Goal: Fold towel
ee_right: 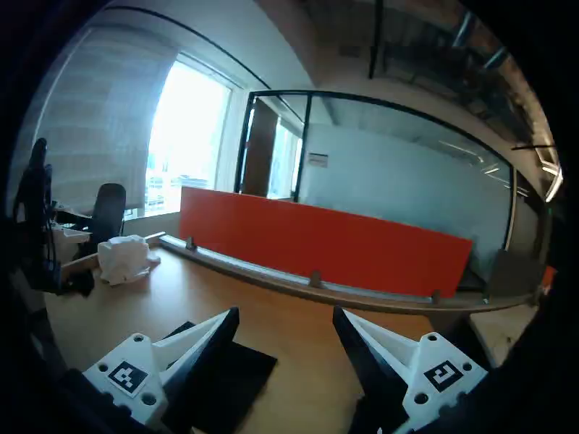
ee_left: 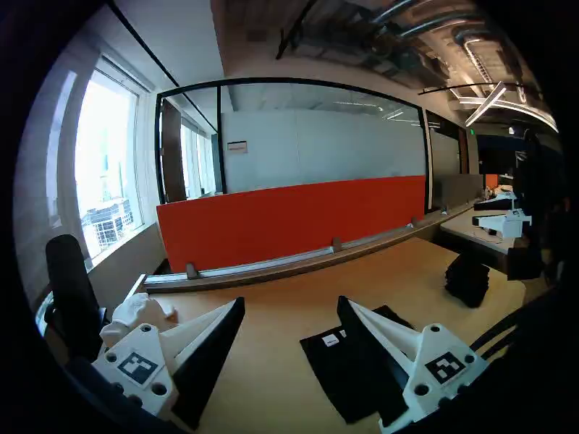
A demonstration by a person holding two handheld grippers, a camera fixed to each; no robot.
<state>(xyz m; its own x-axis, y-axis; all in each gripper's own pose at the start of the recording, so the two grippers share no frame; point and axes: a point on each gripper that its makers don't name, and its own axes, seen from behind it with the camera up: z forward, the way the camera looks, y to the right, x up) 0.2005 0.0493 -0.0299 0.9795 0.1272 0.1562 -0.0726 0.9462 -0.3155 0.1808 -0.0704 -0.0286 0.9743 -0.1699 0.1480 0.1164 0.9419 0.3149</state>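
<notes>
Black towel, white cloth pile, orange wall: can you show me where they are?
black towel (ee_left: pixel 334 376), left gripper view, on its flat middle part.
white cloth pile (ee_right: pixel 124 259), right gripper view, on its front side.
orange wall (ee_left: pixel 289 217), left gripper view, on the panel's middle.

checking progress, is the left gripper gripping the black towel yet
No, the left gripper is open and the black towel lies flat on the desk.

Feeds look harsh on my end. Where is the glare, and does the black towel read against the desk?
Left gripper view: window mostly blown out at left; black towel crisp-edged but textureless on the tan desk. Right gripper view: window glares harder; towel a flat dark patch. Both views: fisheye bows the orange divider; no motion blur.
</notes>
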